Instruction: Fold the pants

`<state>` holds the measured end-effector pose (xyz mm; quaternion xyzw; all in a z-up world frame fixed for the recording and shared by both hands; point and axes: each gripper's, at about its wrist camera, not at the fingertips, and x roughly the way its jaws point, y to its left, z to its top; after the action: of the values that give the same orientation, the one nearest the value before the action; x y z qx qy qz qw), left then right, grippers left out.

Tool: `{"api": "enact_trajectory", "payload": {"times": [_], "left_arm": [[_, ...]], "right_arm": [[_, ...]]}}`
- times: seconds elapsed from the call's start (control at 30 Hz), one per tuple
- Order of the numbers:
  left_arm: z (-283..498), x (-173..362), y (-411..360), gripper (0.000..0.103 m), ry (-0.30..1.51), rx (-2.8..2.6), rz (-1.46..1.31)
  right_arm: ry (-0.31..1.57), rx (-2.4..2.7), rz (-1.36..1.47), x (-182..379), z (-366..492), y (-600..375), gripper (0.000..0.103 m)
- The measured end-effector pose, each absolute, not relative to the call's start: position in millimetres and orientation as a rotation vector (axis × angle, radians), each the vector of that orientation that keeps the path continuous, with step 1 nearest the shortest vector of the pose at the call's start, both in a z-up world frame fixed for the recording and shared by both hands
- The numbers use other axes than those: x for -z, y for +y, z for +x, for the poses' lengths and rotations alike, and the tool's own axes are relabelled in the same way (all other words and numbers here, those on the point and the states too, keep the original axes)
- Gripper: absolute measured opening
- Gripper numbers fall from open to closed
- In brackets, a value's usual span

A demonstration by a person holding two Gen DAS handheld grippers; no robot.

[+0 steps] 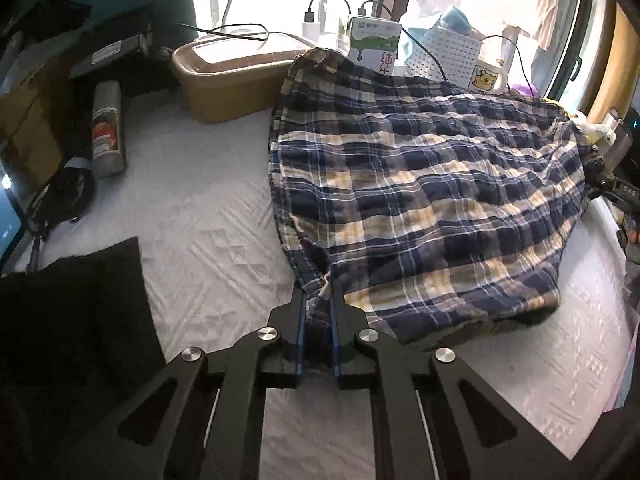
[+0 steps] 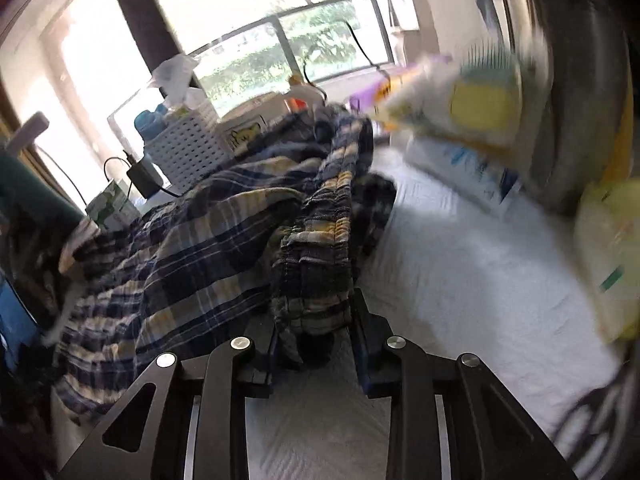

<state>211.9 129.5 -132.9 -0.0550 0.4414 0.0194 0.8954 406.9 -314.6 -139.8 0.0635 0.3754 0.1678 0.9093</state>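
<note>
Blue, cream and white plaid pants (image 1: 420, 184) lie spread on the white quilted mattress (image 1: 200, 220), reaching from the window clutter towards me. My left gripper (image 1: 319, 300) is shut on the near left corner of the fabric, and a small fold stands pinched between its fingers. In the right wrist view the same pants (image 2: 180, 240) are rumpled and partly raised. Their gathered elastic waistband (image 2: 316, 248) sits bunched between the fingers of my right gripper (image 2: 316, 320), which is shut on it. That view is blurred at the right.
A brown lidded box (image 1: 236, 76), a milk carton (image 1: 374, 46), a white perforated basket (image 1: 448, 52) and a mug (image 1: 488, 76) line the window side. A spray can (image 1: 106, 128) and black cloth (image 1: 72, 312) lie left. Soft packages (image 2: 480, 108) stack at right.
</note>
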Motion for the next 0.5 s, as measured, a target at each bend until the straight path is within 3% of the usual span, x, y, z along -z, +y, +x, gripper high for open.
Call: {"api": "enact_trajectory", "payload": {"times": [0.5], "left_arm": [[153.0,111.5,88.9,0.008,0.942,0.095,-0.071]], "right_arm": [[0.707,-0.299,-0.018,82.5,337.9,-356.0,0.029]]}}
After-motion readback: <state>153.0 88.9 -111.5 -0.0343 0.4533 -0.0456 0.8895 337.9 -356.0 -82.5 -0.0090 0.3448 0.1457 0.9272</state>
